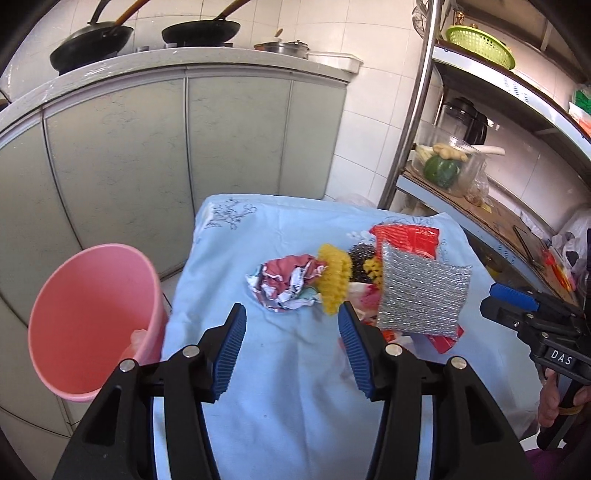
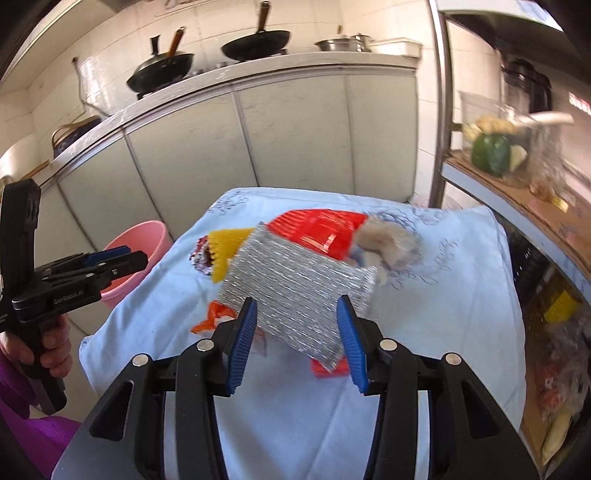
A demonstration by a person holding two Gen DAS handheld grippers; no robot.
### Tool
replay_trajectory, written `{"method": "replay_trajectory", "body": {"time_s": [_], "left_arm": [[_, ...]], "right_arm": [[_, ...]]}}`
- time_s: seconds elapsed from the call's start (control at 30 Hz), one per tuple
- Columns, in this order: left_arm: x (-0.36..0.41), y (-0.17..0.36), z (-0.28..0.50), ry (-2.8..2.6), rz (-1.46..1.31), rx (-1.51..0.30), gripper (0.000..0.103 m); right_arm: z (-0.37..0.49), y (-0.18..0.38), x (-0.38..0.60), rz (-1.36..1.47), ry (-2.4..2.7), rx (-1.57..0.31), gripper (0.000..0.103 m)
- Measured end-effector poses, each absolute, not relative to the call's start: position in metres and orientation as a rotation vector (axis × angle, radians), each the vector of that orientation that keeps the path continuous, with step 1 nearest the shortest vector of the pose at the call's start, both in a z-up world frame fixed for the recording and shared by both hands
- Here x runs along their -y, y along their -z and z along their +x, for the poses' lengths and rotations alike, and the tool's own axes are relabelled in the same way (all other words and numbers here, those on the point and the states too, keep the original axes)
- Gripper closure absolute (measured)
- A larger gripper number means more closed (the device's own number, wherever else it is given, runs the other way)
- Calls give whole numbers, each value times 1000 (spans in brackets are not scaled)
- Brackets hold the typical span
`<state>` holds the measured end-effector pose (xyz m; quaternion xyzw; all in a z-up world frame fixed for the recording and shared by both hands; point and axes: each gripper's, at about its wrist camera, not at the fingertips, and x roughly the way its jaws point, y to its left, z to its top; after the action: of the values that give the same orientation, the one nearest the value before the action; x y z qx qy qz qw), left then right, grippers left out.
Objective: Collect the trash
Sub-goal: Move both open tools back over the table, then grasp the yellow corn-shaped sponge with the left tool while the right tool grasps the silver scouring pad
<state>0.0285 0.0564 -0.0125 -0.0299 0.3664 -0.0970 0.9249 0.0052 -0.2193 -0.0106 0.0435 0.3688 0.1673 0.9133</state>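
Note:
On the light blue cloth (image 1: 280, 373) (image 2: 447, 317) lies a heap of trash. It holds a crumpled paper ball (image 1: 284, 286) (image 2: 201, 254), a yellow scrubber (image 1: 334, 277) (image 2: 225, 245), a silver scouring pad (image 1: 424, 291) (image 2: 295, 291), a red wrapper (image 1: 406, 236) (image 2: 317, 229) and a blurred beige fuzzy lump (image 2: 384, 240). My left gripper (image 1: 291, 314) (image 2: 122, 258) is open just short of the paper ball, with nothing between its fingers. My right gripper (image 2: 295, 306) (image 1: 495, 306) is open in front of the silver pad and apart from it. A pink bucket (image 1: 92, 321) (image 2: 136, 243) stands left of the table.
Grey-green cabinets (image 1: 129, 155) with woks (image 1: 201, 31) on the counter stand behind the table. A metal shelf (image 1: 480, 218) at the right carries a green squash (image 1: 441, 170), a blender and a green basket (image 1: 480, 46). A person's hand (image 2: 51, 350) grips the left tool.

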Motion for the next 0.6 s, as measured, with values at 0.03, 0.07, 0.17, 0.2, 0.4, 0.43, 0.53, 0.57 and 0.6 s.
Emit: {"method": "replay_trajectory", "body": {"time_s": [0.03,0.07,0.17,0.2,0.4,0.43,0.53,0.57,0.6], "left_arm": [[-54,14,30,212,-67,-755,52],[-53,15,32,221,-72,-761,52],[-45,20,40,255,-81,-784,52],[-41,21,42,264,-78,-786,52],[-18,28,62,260,-4,-772,61],[-15,29,66,264,-5,-772,63],[-8,32,76,281,3,-779,64],[-4,33,79,285,10,-778,64],[-2,33,82,290,17,-775,64]], "right_arm": [[5,13,223,107,-335,-764,57],[4,16,225,123,-327,-768,57],[6,19,233,157,-313,-779,57],[6,20,234,161,-311,-780,57],[8,23,232,151,-299,-790,57],[8,23,233,155,-296,-792,57],[10,24,235,166,-290,-794,57],[10,24,235,171,-287,-794,57],[11,25,237,178,-285,-795,57]]}}
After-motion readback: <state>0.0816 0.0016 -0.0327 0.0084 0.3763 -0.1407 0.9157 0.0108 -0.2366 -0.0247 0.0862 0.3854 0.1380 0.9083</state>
